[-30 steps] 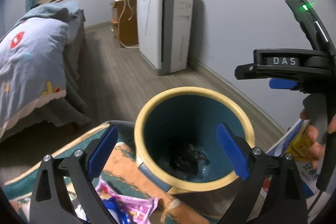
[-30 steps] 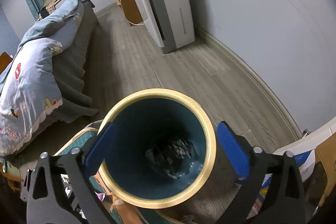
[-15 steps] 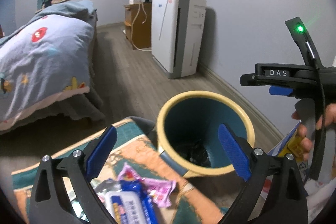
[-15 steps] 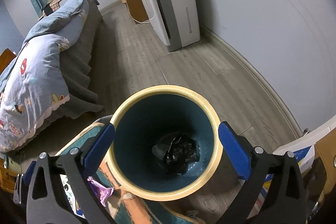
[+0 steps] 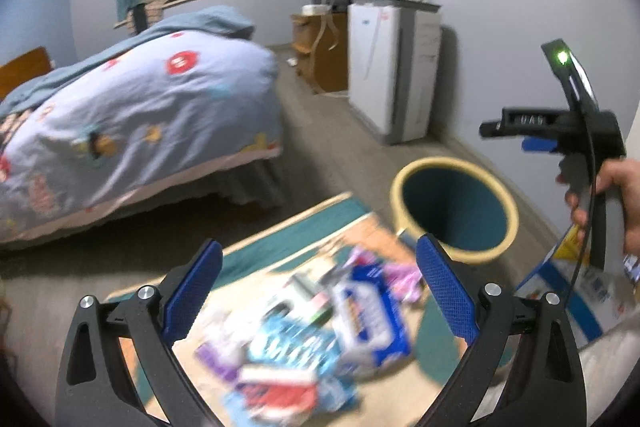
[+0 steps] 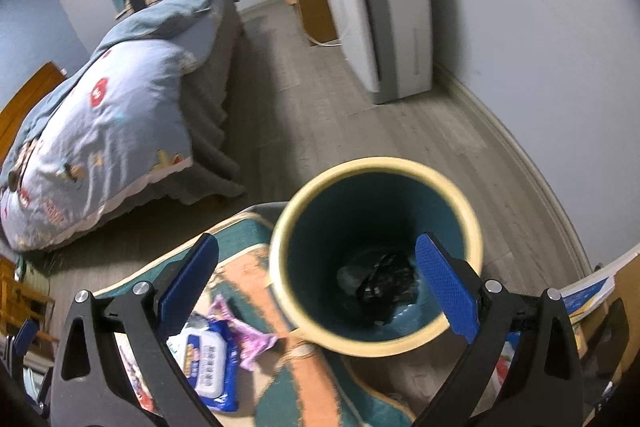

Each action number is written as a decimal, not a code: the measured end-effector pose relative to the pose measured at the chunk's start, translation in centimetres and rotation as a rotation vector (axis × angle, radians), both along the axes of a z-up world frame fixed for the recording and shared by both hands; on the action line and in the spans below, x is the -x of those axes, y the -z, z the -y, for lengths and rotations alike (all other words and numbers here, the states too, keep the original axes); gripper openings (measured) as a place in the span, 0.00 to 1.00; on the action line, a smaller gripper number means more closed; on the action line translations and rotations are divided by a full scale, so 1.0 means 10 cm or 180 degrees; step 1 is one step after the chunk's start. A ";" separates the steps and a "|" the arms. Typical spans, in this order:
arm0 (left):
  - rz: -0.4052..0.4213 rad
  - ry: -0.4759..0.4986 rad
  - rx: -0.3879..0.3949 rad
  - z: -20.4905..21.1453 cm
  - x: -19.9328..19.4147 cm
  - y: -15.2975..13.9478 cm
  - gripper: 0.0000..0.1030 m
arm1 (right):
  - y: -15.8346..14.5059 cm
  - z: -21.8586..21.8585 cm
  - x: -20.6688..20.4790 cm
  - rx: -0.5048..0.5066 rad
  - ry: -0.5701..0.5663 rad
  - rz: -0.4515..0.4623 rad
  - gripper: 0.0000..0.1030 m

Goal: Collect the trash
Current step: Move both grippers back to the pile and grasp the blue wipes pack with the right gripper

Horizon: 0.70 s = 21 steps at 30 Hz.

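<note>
Left claw [image 5: 318,283] spread wide, empty, above blurred wrapper pile [image 5: 316,331] on patterned rug [image 5: 280,247] | right claw [image 6: 318,275] spread wide, empty, over bin | bin [image 6: 280,267]: round, teal inside, cream rim, on the floor at rug's edge; holds crumpled dark trash [image 6: 384,283] | blue-white wipes pack [image 6: 208,363], pink wrapper [image 6: 252,337] on rug beside bin

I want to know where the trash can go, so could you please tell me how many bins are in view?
1. The bin stands on the floor at the rug's corner, near the wall, with dark trash already inside. Others may lie outside both views.
</note>
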<state>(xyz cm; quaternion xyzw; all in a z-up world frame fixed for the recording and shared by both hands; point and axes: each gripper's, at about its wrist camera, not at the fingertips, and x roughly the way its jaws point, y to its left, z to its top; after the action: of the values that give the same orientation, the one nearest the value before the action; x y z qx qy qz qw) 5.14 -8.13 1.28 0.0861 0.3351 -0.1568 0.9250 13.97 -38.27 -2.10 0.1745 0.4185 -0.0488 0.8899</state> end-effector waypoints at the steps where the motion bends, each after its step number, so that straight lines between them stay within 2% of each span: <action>1: -0.0036 -0.0047 0.0013 -0.09 0.05 0.00 0.93 | 0.00 -0.06 0.00 -0.0001 -0.0034 -0.0007 0.94; 5: -0.0105 -0.0275 0.0141 -0.46 0.16 0.00 0.93 | 0.06 -0.42 -0.02 -0.0010 -0.0249 -0.0106 0.94; 8: -0.0104 -0.0396 0.0065 -0.61 0.17 0.08 0.94 | 0.09 -0.67 0.02 -0.0037 -0.0370 -0.0164 0.94; 11: -0.0249 -0.0487 0.0010 -0.75 0.15 0.27 0.94 | 0.17 -0.94 0.08 -0.0090 -0.0510 -0.0248 0.94; 16: -0.0416 -0.0420 -0.0184 -0.82 0.20 0.62 0.94 | 0.40 -1.23 0.15 -0.0143 -0.0544 -0.0476 0.94; 21: -0.0671 -0.0230 -0.0233 -0.74 0.28 0.94 0.94 | 0.64 -1.25 0.24 -0.0290 -0.0314 -0.0677 0.94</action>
<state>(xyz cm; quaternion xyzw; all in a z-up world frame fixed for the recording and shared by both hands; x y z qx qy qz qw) 2.38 -0.76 -8.15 0.0906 0.4389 -0.1193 0.8860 11.53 -25.77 -8.54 0.1878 0.5204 -0.0041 0.8330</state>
